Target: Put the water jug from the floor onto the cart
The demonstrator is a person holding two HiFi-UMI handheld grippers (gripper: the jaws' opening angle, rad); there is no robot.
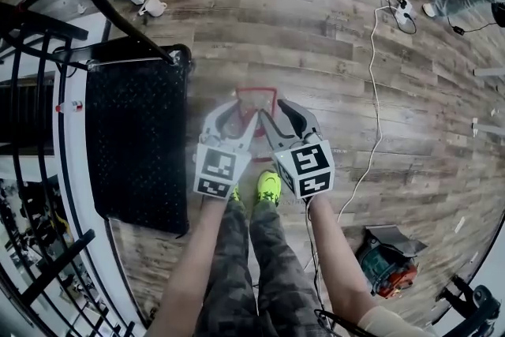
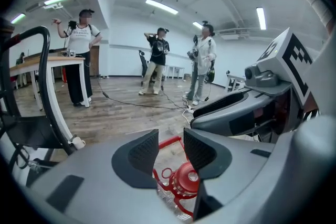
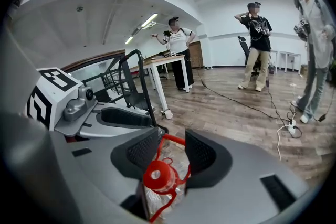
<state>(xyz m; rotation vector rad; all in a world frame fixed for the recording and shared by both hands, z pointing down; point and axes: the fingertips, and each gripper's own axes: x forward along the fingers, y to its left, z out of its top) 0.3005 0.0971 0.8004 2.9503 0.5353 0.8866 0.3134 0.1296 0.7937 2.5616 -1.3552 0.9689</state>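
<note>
The water jug is clear plastic with a red cap [image 3: 157, 176] and a red carry handle [image 1: 256, 95]. It stands on the wooden floor just ahead of my feet. Both grippers hang over it side by side. My left gripper [image 1: 239, 116] is open, with the cap [image 2: 187, 179] below the gap between its pads. My right gripper [image 1: 275, 116] is open too; the red handle [image 3: 172, 139] runs up between its pads, and no pad is seen pressing on it. The cart's black perforated deck [image 1: 134, 146] lies to the left of the jug, under a black push rail [image 1: 102, 0].
White cables and a power strip [image 1: 405, 13] cross the floor to the right. A red and teal tool [image 1: 387, 261] lies at the near right. A table leg on a castor [image 1: 153, 7] stands beyond the cart. Three people [image 2: 157, 60] stand farther off.
</note>
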